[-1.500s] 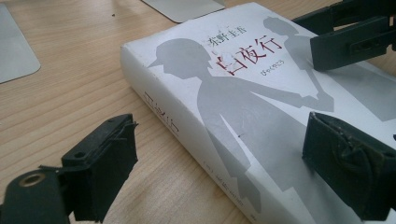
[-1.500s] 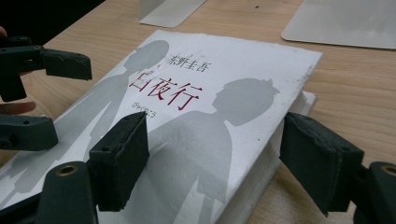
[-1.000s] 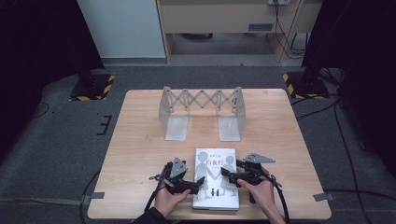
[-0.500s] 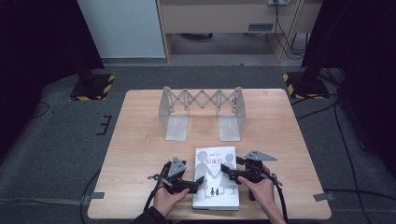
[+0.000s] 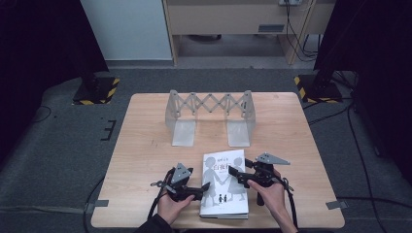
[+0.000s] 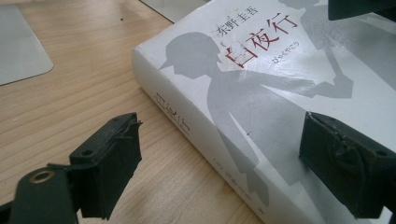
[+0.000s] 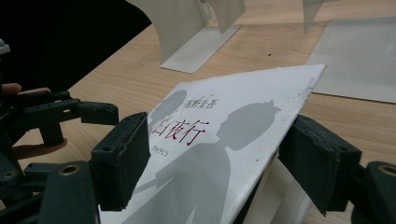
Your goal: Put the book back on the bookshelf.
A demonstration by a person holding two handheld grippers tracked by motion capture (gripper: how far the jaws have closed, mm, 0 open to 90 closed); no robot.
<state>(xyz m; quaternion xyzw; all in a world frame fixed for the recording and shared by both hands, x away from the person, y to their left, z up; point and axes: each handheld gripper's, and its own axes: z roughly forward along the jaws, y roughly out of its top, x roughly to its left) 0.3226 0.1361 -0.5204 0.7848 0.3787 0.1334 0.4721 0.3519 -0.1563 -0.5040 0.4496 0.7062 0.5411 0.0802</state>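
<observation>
While ajar, book cover [image 7: 243, 121] inside parted right gripper [image 7: 219, 144]

table [image 5: 145, 160]: pale wood, matt grain | book [image 5: 224, 194]: white paper cover, slight sheen | rack [image 5: 209, 104] beyond book: smooth grey metal, matt | fingers [image 6: 109, 161]: black matt, rubbery pads, frayed edges

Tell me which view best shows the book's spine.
The left gripper view: the book's spine runs across it close up, lettering visible, between open jaws. In the high view the book shows its cover. The right gripper view shows the lifted cover.
</observation>
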